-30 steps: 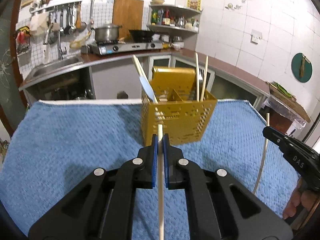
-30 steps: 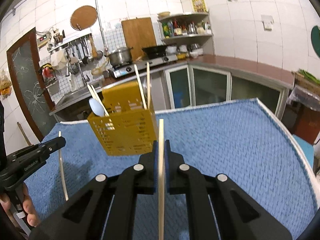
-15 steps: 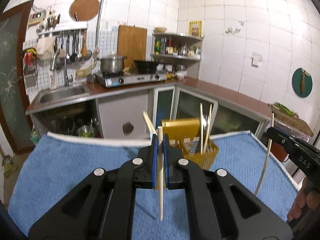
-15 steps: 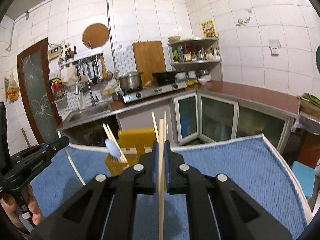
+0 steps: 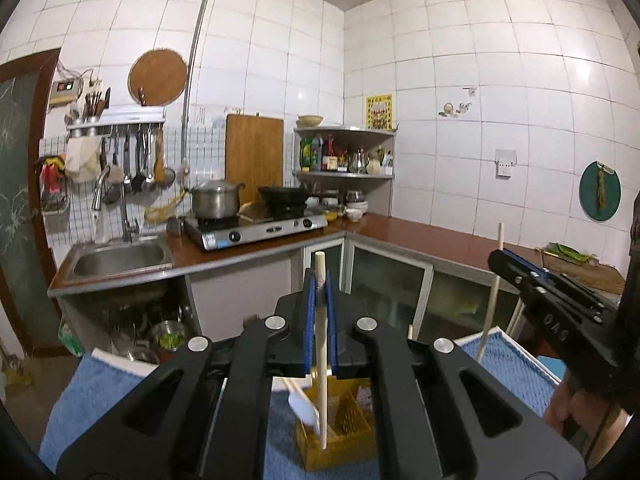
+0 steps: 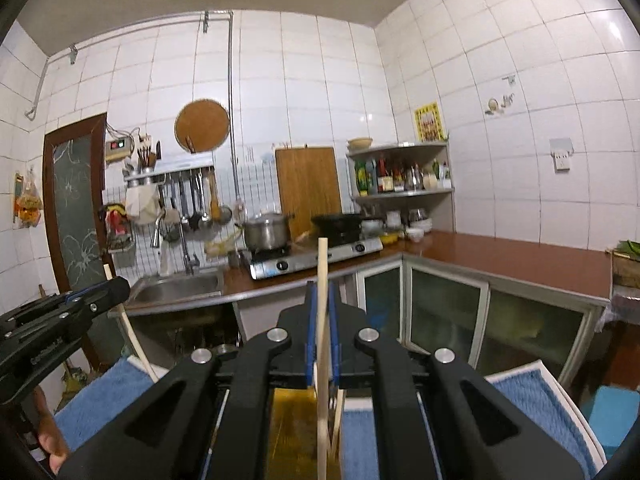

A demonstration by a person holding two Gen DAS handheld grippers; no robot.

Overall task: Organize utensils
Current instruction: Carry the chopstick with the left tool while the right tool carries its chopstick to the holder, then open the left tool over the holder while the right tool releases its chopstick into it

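Observation:
My left gripper (image 5: 319, 280) is shut on a pale wooden chopstick (image 5: 322, 360), held upright. Its lower end hangs over the yellow perforated utensil basket (image 5: 344, 436), which holds a white spoon (image 5: 305, 410) and other chopsticks. My right gripper (image 6: 321, 292) is shut on a second chopstick (image 6: 322, 360), upright above the same basket (image 6: 292, 432). Each gripper shows in the other's view: the right one (image 5: 560, 300) at the right, the left one (image 6: 60, 320) at the left.
A blue towel (image 5: 80, 400) covers the table under the basket; it also shows in the right wrist view (image 6: 532, 400). Behind are a sink (image 5: 120, 260), a gas stove with a pot (image 5: 260, 228) and a brown counter (image 5: 440, 240) with glass cabinets.
Both grippers have risen and tilted up with their chopsticks. The basket has slid from the middle of each view to the bottom, under the fingers. The chopsticks now stand over the basket.

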